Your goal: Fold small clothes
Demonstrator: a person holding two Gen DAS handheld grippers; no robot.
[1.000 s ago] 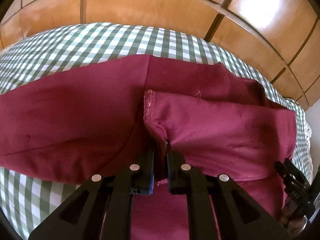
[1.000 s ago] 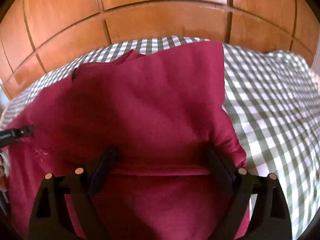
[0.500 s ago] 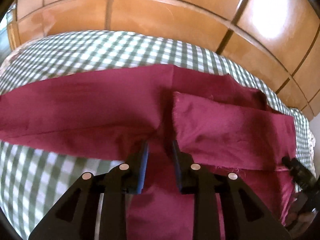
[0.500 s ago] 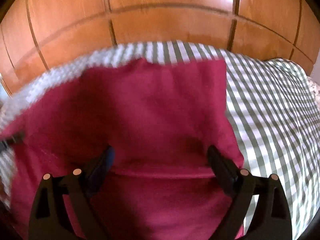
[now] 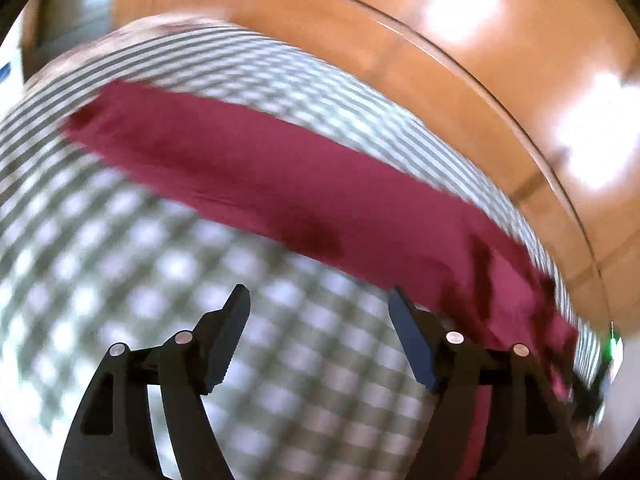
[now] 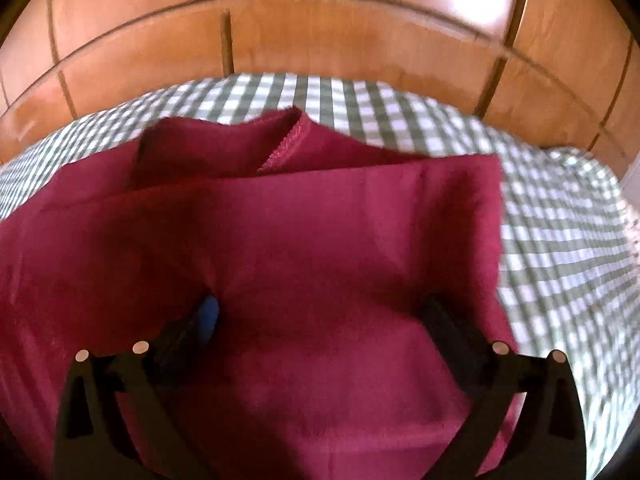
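A maroon garment [image 5: 300, 184] lies on the green-and-white checked cloth [image 5: 120, 260], in the left wrist view as a blurred diagonal band. My left gripper [image 5: 317, 296] hangs over the bare checked cloth just short of the garment's near edge. Its jaws are opening and nothing is between them. In the right wrist view the garment [image 6: 320, 220] lies folded, with a stitched hem at its far side. My right gripper [image 6: 320, 308] stands wide over it, jaws still opening. Cloth bulges between the fingers [image 6: 444, 328] without being pinched, and it partly hides both tips.
The checked cloth [image 6: 560, 240] covers the table, and its bare part stretches to the right of the garment. Beyond the table's far edge is an orange-brown tiled surface [image 6: 320, 40]. A dark blurred shape [image 5: 600, 384] sits at the left wrist view's right edge.
My left gripper let go of the garment's folded edge, opened, and swung off the garment to over the bare checked cloth. My right gripper stayed open over the garment and shifted slightly.
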